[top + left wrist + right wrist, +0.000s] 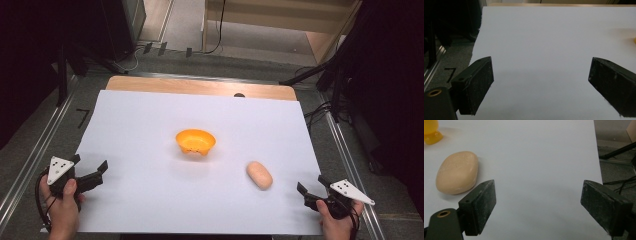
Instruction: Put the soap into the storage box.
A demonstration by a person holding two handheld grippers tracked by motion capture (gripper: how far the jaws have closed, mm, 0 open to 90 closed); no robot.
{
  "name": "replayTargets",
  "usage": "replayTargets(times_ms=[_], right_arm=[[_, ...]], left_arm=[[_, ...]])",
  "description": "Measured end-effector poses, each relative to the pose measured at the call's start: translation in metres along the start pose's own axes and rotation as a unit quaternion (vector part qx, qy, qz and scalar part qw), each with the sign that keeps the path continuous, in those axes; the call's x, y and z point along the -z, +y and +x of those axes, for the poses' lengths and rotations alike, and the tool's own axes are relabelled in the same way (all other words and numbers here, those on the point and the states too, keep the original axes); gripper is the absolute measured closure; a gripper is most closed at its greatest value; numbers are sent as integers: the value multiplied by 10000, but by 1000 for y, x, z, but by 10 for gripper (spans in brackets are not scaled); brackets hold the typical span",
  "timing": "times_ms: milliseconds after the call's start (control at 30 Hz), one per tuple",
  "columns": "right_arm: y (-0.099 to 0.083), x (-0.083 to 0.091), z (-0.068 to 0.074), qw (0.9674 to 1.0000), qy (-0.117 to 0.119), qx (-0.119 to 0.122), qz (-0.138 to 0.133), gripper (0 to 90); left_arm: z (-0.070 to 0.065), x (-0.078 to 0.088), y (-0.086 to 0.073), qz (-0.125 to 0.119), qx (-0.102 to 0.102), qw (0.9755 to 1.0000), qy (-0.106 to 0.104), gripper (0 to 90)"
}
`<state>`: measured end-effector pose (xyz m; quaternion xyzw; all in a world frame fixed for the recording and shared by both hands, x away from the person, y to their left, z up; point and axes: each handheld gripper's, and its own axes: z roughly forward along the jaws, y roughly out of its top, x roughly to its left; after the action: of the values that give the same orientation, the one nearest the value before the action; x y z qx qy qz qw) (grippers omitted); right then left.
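Note:
An orange bowl (195,141) stands near the middle of the white sheet (150,115). A tan bread roll (259,175) lies to its right, nearer the front edge. My left gripper (90,167) rests at the sheet's front left, held by a hand, with its jaws wide apart and nothing between them (541,82). My right gripper (312,186) sits at the front right, a short way right of the roll, also open and empty (537,202). In the right gripper view the roll (457,175) lies left of the jaws, with the bowl's foot (431,131) beyond it.
The sheet covers a wooden table (200,86) framed by metal rails (350,165). Dark stands and cables (320,110) crowd the floor to the right. A black tape mark (449,74) is on the floor at the left.

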<state>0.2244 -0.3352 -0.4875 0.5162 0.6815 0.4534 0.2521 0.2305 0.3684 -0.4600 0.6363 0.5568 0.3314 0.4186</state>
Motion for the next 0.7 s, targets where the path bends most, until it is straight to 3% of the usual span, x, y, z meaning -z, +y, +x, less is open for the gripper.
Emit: replayTargets(times_ms=[333, 400, 700], right_arm=[[2, -2, 1, 9998, -151, -8, 122, 141], [5, -5, 2, 9992, -222, 0, 336, 152], [15, -10, 11, 9977, -244, 214, 592, 220]], left_arm=[[0, 0, 0, 4, 9, 10000, 6, 67], [0, 0, 0, 6, 11, 10000, 22, 67], [-1, 0, 0, -28, 1, 10000, 32, 67]])
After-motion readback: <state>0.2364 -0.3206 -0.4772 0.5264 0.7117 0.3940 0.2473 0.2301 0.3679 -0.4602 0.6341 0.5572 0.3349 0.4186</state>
